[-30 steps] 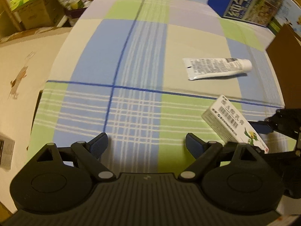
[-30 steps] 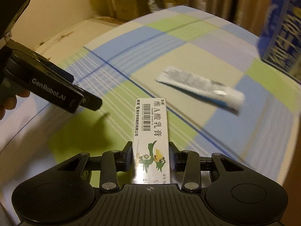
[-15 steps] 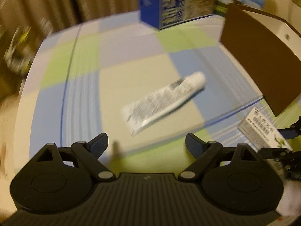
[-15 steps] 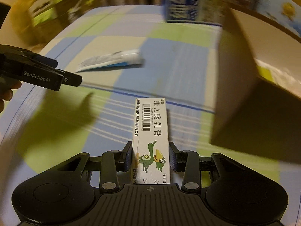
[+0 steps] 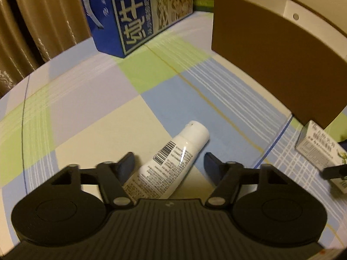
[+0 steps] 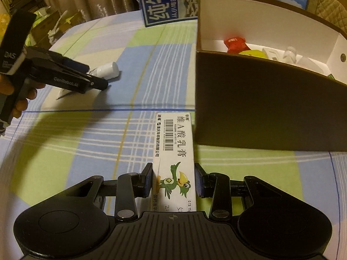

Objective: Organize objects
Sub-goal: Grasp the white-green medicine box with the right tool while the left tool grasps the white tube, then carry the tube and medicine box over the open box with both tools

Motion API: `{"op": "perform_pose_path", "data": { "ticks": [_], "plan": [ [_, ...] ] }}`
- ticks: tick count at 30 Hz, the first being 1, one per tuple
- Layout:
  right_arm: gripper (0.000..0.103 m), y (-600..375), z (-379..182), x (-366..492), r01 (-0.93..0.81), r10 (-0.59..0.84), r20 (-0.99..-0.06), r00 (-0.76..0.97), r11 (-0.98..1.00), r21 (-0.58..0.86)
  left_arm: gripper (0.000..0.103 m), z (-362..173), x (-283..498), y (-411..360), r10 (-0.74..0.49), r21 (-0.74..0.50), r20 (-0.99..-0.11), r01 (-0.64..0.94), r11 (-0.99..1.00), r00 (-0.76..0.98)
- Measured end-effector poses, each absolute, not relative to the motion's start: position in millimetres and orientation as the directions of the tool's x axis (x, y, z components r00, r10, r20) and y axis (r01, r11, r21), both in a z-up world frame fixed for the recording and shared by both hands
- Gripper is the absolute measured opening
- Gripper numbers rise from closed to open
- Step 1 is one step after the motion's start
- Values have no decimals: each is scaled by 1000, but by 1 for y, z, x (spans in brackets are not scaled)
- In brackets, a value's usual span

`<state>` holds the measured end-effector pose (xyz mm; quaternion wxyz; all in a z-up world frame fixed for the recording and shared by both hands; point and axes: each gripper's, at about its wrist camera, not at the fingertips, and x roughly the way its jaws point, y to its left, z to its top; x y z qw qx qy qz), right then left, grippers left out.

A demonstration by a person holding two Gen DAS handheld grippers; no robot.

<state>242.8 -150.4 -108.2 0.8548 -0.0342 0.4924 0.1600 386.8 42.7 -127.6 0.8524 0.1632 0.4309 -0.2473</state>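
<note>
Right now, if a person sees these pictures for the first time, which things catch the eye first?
First, the white cardboard medicine box with a green bird, clamped in the right tool just before the large brown open storage box. Next, the white plastic tube with a barcode, lying on the checked blue-green cloth between the fingers of the open left tool.

The brown box walls off the cloth's right side; its open top is free. Left of it bare cloth runs open to the blue carton.
</note>
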Motion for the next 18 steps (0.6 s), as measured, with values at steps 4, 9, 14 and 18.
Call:
{"op": "perform_pose_path", "data": {
  "ticks": [4,9,14,18],
  "plan": [
    [36,-153,-106,241,-308,242,-852,464,946,101,48,-124,385,44,-291,36,-820,553,832,492],
    [36,-151,-108,240,-310,242,-853,462,946,100,42,-126,362,48,-276,41,-823,537,843,497],
    [36,-151,-109,236,-326,239,-856,459,941,88,38,-126,328,56,-221,18,-845,440,898,486],
    [36,-150,-109,227,-346,242,-857,454,935,80,34,-125,299,59,-169,-8,-869,327,945,465]
  ]
}}
